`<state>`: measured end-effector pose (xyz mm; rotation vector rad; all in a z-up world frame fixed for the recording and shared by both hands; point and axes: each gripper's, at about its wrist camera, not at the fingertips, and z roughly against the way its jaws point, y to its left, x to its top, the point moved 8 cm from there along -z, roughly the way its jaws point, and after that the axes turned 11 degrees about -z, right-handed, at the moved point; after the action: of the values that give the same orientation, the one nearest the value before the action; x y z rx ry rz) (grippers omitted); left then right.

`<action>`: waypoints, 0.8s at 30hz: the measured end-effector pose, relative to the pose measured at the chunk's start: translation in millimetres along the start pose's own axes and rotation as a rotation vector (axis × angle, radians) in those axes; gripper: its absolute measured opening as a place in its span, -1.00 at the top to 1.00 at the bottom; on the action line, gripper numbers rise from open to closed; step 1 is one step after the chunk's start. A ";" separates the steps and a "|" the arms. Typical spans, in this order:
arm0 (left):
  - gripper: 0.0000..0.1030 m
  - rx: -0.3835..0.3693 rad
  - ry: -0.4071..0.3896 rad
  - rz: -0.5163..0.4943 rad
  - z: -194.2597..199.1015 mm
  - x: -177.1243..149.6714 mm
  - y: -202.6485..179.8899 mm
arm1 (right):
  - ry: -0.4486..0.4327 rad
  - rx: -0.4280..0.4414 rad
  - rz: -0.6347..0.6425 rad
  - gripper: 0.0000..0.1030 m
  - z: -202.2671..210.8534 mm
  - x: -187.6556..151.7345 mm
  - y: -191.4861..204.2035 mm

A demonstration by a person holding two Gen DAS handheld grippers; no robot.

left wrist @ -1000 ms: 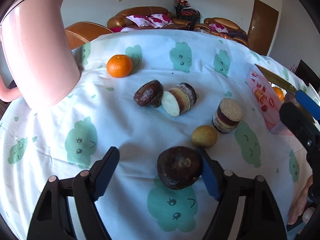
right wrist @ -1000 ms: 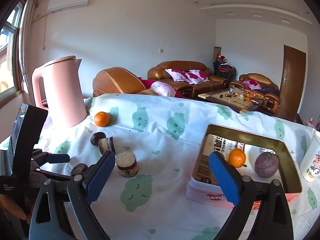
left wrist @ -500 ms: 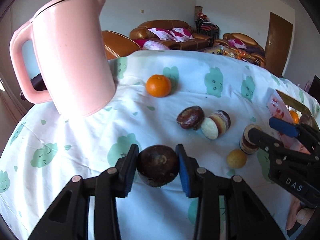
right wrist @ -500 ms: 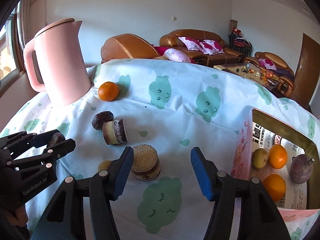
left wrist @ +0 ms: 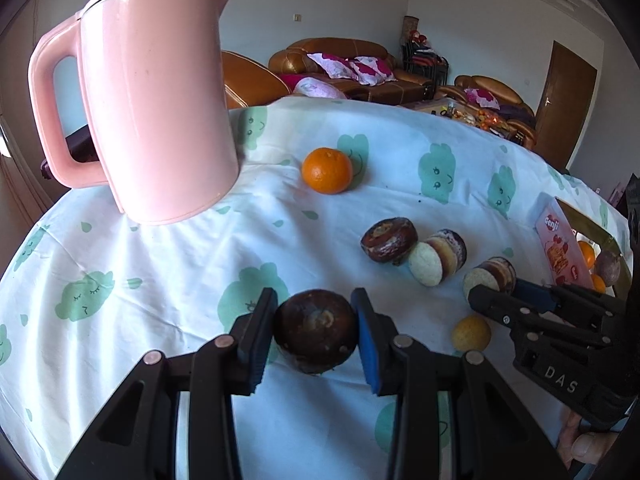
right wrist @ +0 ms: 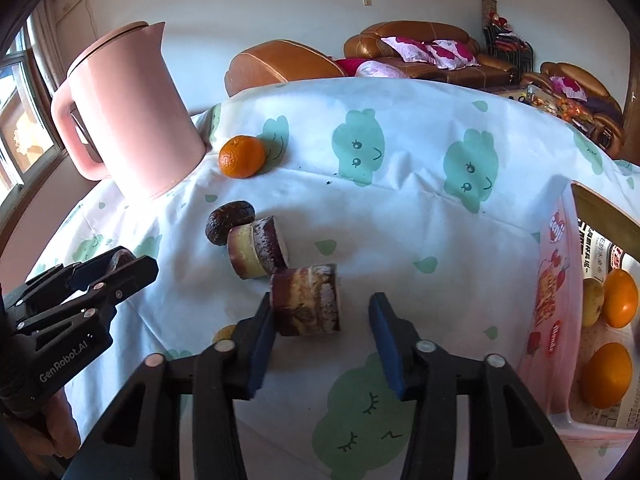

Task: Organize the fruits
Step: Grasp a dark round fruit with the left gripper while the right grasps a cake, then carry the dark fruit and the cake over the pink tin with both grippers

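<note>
The left claw [left wrist: 316, 330] has closed on the dark round fruit [left wrist: 316, 330], a second ago loose on the bench. The right claw [right wrist: 322, 336], jaws wide, now straddles a layered cake piece [right wrist: 306, 300]. The fruit looks ready for the pink box [right wrist: 560, 280].

Glossy smooth plastic kettle [left wrist: 156, 96] on matt, creased cloth tablecloth [left wrist: 160, 264].

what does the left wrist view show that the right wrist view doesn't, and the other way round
Only the left wrist view shows the left hand-held gripper shut on the dark round fruit, and the small yellow fruit in full.

Only the right wrist view shows the right hand-held gripper open around the layered cut piece, and looks well into the pink box holding two oranges and a yellowish fruit.

Both show the pink kettle, the loose orange and the cloud-print tablecloth.
</note>
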<state>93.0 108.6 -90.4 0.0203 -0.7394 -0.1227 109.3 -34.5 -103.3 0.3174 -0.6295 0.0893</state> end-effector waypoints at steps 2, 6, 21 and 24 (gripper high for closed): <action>0.22 -0.004 -0.004 0.011 0.0 0.0 0.6 | -0.028 -0.034 0.018 0.36 5.1 0.6 1.3; 0.22 0.002 -0.048 0.027 5.9 3.3 1.9 | -0.114 -0.027 0.013 0.36 22.5 6.2 0.4; 0.22 0.089 -0.283 -0.017 38.9 25.0 -11.2 | -0.425 -0.224 0.098 0.36 92.8 10.4 -18.3; 0.22 0.093 -0.316 -0.027 45.8 25.8 -14.8 | -0.435 -0.237 0.105 0.36 101.2 8.8 -26.7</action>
<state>79.5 92.0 -40.2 0.1010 -1.0599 -0.1187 64.1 -92.1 -28.1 0.0710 -1.0783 0.0450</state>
